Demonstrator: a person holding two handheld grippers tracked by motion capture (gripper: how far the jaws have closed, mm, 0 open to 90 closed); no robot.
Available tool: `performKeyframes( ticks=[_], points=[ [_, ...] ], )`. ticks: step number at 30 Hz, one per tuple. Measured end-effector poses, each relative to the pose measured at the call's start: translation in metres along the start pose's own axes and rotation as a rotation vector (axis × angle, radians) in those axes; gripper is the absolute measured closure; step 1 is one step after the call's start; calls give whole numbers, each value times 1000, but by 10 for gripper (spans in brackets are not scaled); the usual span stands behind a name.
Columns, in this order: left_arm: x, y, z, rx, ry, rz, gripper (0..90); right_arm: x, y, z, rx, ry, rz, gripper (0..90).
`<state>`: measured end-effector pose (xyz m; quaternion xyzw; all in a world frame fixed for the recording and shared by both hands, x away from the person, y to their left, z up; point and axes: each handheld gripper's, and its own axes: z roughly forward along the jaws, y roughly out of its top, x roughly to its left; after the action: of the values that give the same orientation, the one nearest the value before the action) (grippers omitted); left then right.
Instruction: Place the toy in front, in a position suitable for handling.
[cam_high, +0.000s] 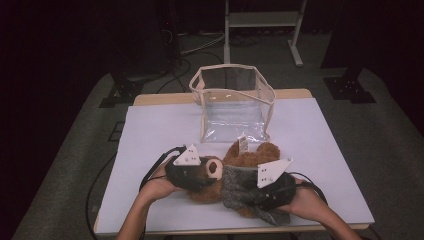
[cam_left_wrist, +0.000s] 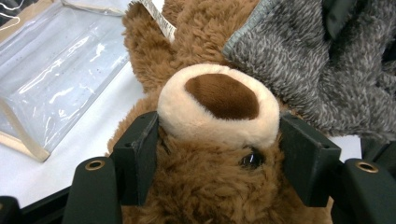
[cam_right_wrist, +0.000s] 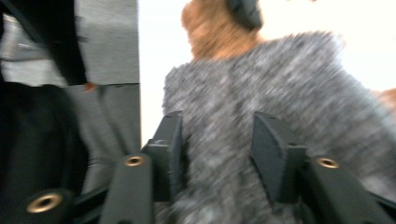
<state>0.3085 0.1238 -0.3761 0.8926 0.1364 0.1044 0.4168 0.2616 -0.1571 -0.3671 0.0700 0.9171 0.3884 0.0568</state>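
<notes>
Teddy bear (cam_left_wrist: 205, 186) was shaggy brown plush, muzzle cream; its jacket (cam_left_wrist: 327, 60) fuzzy grey fleece. Bag (cam_high: 232, 102) was glossy clear plastic, cloth-trimmed. Table (cam_high: 150, 135) matt white.

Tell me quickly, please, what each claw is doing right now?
Left claw: shut on the teddy bear, jaws either side of its head.
Right claw: shut on the bear's grey garment, jaws pressed into the fabric.

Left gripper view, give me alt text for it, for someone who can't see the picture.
The left gripper has its two black jaws on either side of a brown teddy bear's head, just behind its cream muzzle. A grey fuzzy garment covers the bear's body at upper right, and a clear plastic bag lies on the white table at left.
</notes>
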Motion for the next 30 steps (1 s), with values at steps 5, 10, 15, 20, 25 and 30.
performKeyframes(
  ticks=[5, 10, 15, 20, 25, 30],
  points=[
    [-2, 0, 1, 3, -4, 8, 347, -3, 13, 15, 20, -57, -53, 408],
    [-4, -1, 3, 7, -9, 15, 349, -1, 15, 35, 69, -91, -87, 456],
    [-4, 0, 4, 16, -10, 33, 349, 2, 12, 46, 121, -116, -126, 644],
    [-4, -1, 1, 12, -6, 33, 349, 2, 7, 43, 138, -97, -127, 799],
    [-2, -3, 2, -1, -8, 20, 354, 0, -3, 26, 118, -93, -92, 817],
    [-3, -2, 3, 3, -4, 32, 354, -5, -7, 2, 86, -119, -64, 817]
  ],
)
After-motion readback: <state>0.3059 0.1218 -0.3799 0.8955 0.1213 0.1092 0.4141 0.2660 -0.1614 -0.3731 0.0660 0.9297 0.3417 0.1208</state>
